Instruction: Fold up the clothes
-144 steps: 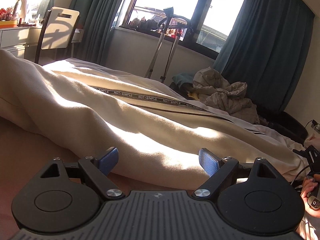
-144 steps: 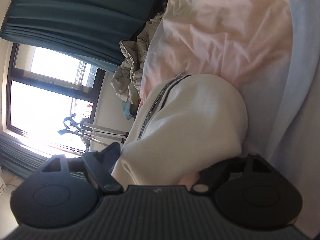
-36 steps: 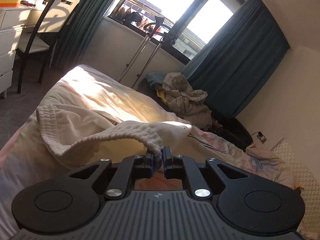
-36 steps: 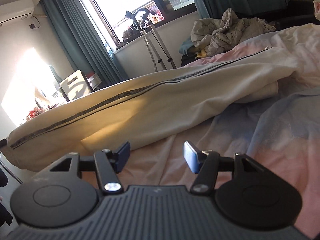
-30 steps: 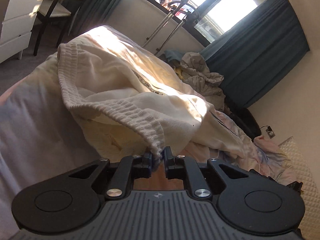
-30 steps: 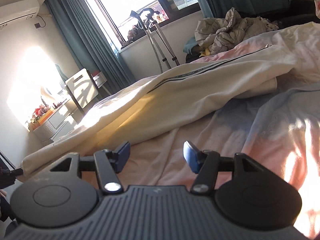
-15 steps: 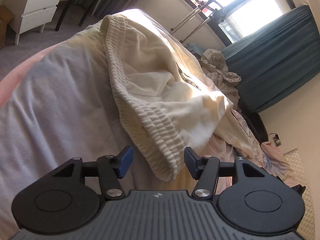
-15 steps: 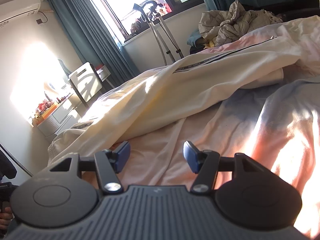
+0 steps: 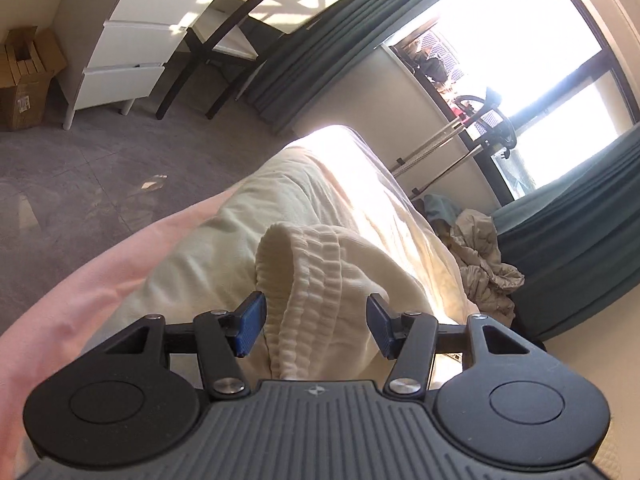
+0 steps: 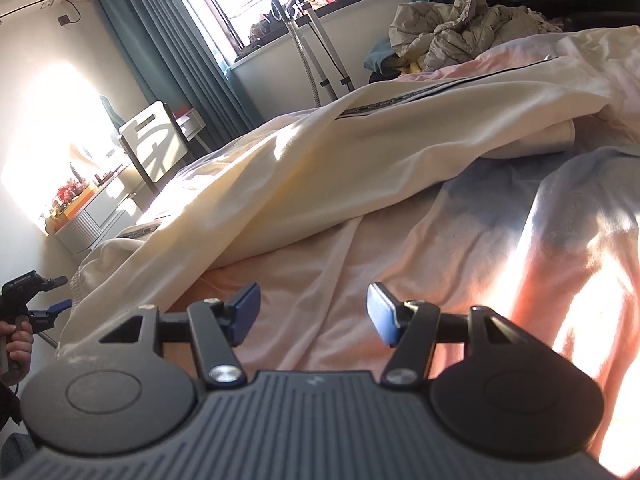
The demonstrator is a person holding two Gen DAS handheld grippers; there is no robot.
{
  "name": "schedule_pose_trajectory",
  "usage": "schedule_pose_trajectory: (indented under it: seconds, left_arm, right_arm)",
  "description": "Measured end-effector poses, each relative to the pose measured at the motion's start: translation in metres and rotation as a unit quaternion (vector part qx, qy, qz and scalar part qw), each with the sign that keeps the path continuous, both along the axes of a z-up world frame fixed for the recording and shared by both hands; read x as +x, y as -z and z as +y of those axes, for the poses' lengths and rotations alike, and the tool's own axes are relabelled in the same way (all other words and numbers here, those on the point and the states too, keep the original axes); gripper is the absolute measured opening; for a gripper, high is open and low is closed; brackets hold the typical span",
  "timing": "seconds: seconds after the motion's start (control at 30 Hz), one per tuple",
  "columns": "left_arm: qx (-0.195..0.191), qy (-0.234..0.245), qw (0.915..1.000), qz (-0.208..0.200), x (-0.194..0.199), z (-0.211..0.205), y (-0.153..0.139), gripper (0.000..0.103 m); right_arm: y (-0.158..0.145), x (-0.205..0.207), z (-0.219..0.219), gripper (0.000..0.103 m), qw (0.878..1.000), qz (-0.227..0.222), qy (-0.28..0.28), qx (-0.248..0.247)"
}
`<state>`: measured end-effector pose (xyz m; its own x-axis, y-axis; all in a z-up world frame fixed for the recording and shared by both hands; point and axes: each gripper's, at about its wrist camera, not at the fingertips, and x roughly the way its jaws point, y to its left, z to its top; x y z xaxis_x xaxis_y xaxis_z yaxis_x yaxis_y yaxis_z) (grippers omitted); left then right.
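Cream sweatpants (image 10: 360,152) with a dark lettered side stripe (image 10: 420,94) lie stretched across the pink bedsheet (image 10: 460,272). Their ribbed waistband (image 9: 316,280) lies folded over in the left wrist view, right between the open fingers of my left gripper (image 9: 316,330), which does not pinch it. My right gripper (image 10: 312,314) is open and empty, low over the bare sheet beside the trouser leg. The left gripper also shows at the far left of the right wrist view (image 10: 36,296), held in a hand.
A rumpled grey jacket (image 10: 460,16) is heaped beyond the bed by the teal curtains (image 10: 180,52). Crutches (image 10: 316,44) lean under the window. A white drawer unit (image 9: 128,40), a chair (image 9: 256,12) and a cardboard box (image 9: 24,76) stand on the grey floor left of the bed.
My left gripper opened and let go of the waistband, which now lies folded over on the bed. The left view has swung toward the floor. My right gripper stayed open, nearly still.
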<state>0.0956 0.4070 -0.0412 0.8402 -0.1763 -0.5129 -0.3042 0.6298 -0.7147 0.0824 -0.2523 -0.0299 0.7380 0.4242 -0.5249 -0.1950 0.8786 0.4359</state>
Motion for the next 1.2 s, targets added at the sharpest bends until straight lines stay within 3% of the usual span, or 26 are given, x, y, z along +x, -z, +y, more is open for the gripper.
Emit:
schedule_pose_trajectory:
  seconds: [0.1, 0.2, 0.27, 0.3, 0.33, 0.43, 0.6, 0.77, 0.9, 0.97, 1.03, 1.1, 1.2]
  left_arm:
    - [-0.053, 0.009, 0.9983, -0.023, 0.021, 0.009, 0.007, 0.049]
    - [-0.063, 0.029, 0.9968, -0.041, 0.045, 0.007, 0.004, 0.047]
    - [-0.039, 0.027, 0.9983, -0.034, 0.064, 0.003, -0.001, 0.030]
    - [-0.020, 0.020, 0.9992, -0.027, 0.072, 0.001, -0.004, 0.013]
    - [0.004, 0.009, 0.9997, -0.023, 0.079, -0.001, -0.010, 0.009]
    - [0.038, -0.019, 0.9981, -0.044, 0.096, 0.001, -0.036, 0.009]
    - [0.069, -0.009, 0.9966, -0.046, 0.151, 0.015, -0.080, 0.009]
    - [0.115, -0.010, 0.9929, -0.032, 0.191, -0.004, -0.062, 0.009]
    - [0.167, -0.006, 0.9860, 0.007, 0.199, -0.019, -0.044, 0.017]
    - [0.198, 0.008, 0.9801, 0.013, 0.194, -0.025, -0.045, 0.033]
    - [0.209, 0.033, 0.9773, 0.015, 0.184, -0.029, -0.050, 0.067]
    - [0.234, 0.036, 0.9710, 0.033, 0.169, -0.037, -0.055, 0.082]
    - [0.297, 0.033, 0.9532, 0.047, 0.142, -0.052, -0.065, 0.085]
  right_arm:
    - [0.004, 0.010, 0.005, 0.061, 1.000, -0.002, 0.015, -0.024]
    - [0.012, 0.020, 0.010, 0.061, 0.999, 0.001, 0.016, -0.040]
    - [0.017, 0.025, 0.013, 0.061, 0.999, -0.001, 0.014, -0.050]
    - [0.019, 0.028, 0.014, 0.061, 0.999, -0.003, 0.014, -0.049]
    - [0.021, 0.030, 0.015, 0.061, 0.999, -0.005, 0.015, -0.048]
    - [0.021, 0.043, 0.018, 0.061, 0.999, -0.009, 0.010, -0.052]
    - [0.022, 0.053, 0.029, 0.065, 0.990, -0.047, -0.008, -0.131]
    - [0.040, 0.071, 0.036, 0.066, 0.993, -0.010, -0.028, -0.114]
    - [0.044, 0.079, 0.037, 0.066, 0.993, -0.006, -0.025, -0.114]
    - [0.044, 0.080, 0.033, 0.066, 0.994, -0.004, -0.018, -0.106]
    - [0.042, 0.080, 0.030, 0.066, 0.995, 0.000, -0.012, -0.100]
    - [0.041, 0.079, 0.027, 0.066, 0.996, 0.007, -0.007, -0.085]
    - [0.035, 0.073, 0.022, 0.066, 0.997, 0.011, 0.005, -0.070]
